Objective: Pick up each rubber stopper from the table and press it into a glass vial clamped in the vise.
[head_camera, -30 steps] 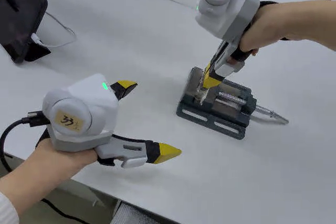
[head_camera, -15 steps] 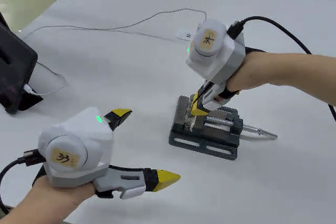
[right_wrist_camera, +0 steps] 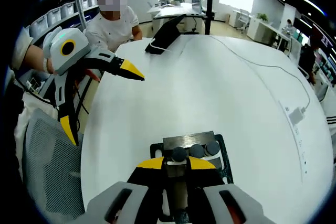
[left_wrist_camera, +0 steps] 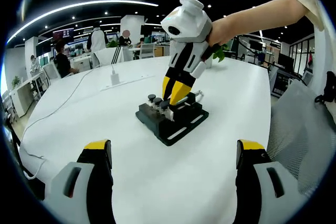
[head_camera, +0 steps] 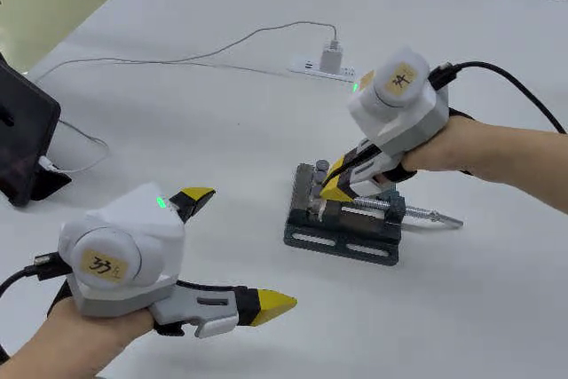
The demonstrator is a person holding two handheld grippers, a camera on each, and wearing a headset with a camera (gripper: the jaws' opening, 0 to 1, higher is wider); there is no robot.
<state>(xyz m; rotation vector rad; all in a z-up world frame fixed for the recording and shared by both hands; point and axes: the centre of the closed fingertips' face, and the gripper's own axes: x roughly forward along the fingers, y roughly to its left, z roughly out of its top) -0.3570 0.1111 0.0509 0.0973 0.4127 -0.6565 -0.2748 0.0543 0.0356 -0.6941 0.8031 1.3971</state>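
Black stoppers [right_wrist_camera: 197, 150]: three, in single vise [head_camera: 342, 244].

The head view looks forward and down over the white surface [head_camera: 222, 104], taking in the left gripper [head_camera: 240, 248], the right gripper [head_camera: 334, 181] and the vise [head_camera: 342, 228]. The left gripper view sits low and well back, facing the vise across the surface. The right gripper view looks from close above the vise, past it, toward the left gripper. All three views share the vise.
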